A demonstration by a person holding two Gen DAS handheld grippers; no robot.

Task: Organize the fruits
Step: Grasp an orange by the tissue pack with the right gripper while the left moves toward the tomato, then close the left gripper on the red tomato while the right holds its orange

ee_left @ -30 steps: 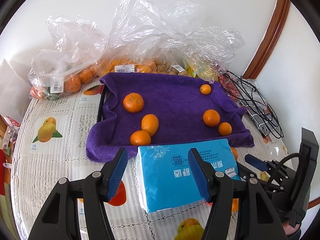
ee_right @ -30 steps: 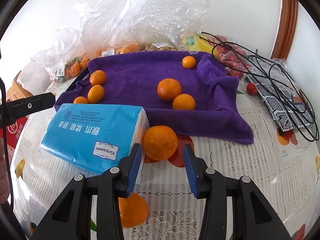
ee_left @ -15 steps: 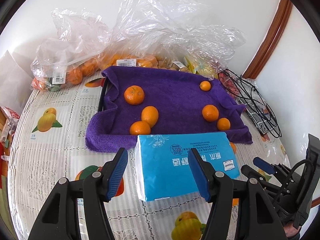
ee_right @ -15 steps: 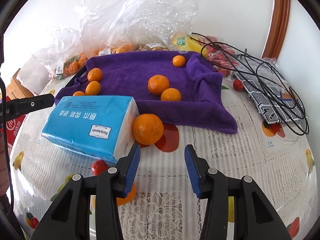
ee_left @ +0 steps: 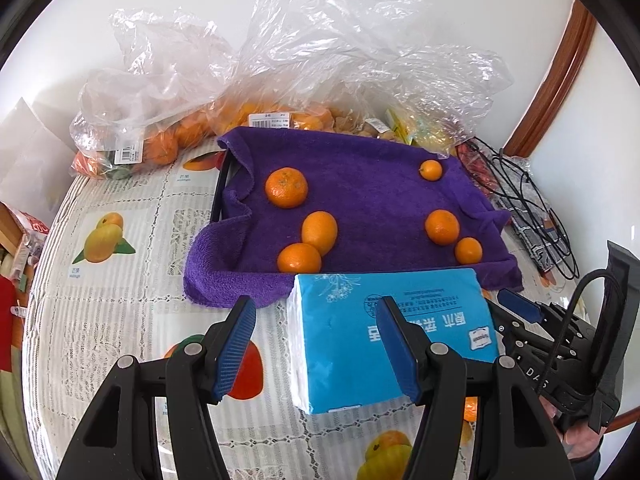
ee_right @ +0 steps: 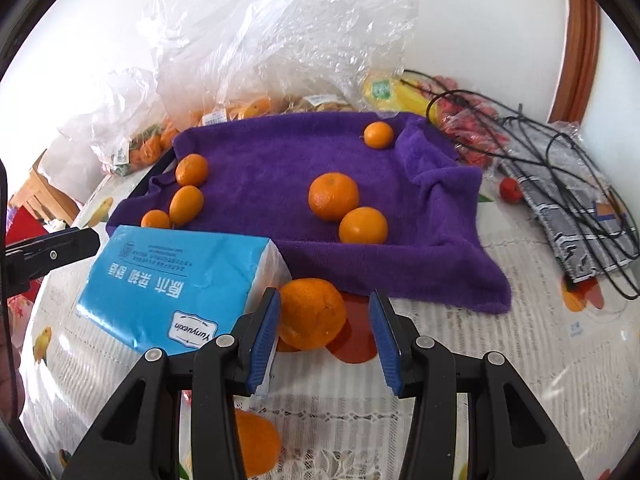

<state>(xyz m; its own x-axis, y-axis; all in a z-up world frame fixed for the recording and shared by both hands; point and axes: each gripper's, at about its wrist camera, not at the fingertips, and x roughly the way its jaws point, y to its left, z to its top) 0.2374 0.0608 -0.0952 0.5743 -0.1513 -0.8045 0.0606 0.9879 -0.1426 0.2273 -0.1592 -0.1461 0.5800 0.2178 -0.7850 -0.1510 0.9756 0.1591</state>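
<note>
Right wrist view: we see the right gripper (ee_right: 323, 330) with jaws apart around a loose orange (ee_right: 312, 314), pads not touching it; tissue pack (ee_right: 176, 284) at its 9 o'clock, purple towel (ee_right: 280, 152) at 12. Left gripper (ee_left: 316, 344) gapes, empty.

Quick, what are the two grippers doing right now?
Left gripper: open, holding nothing.
Right gripper: open around the orange, not gripping it.
</note>
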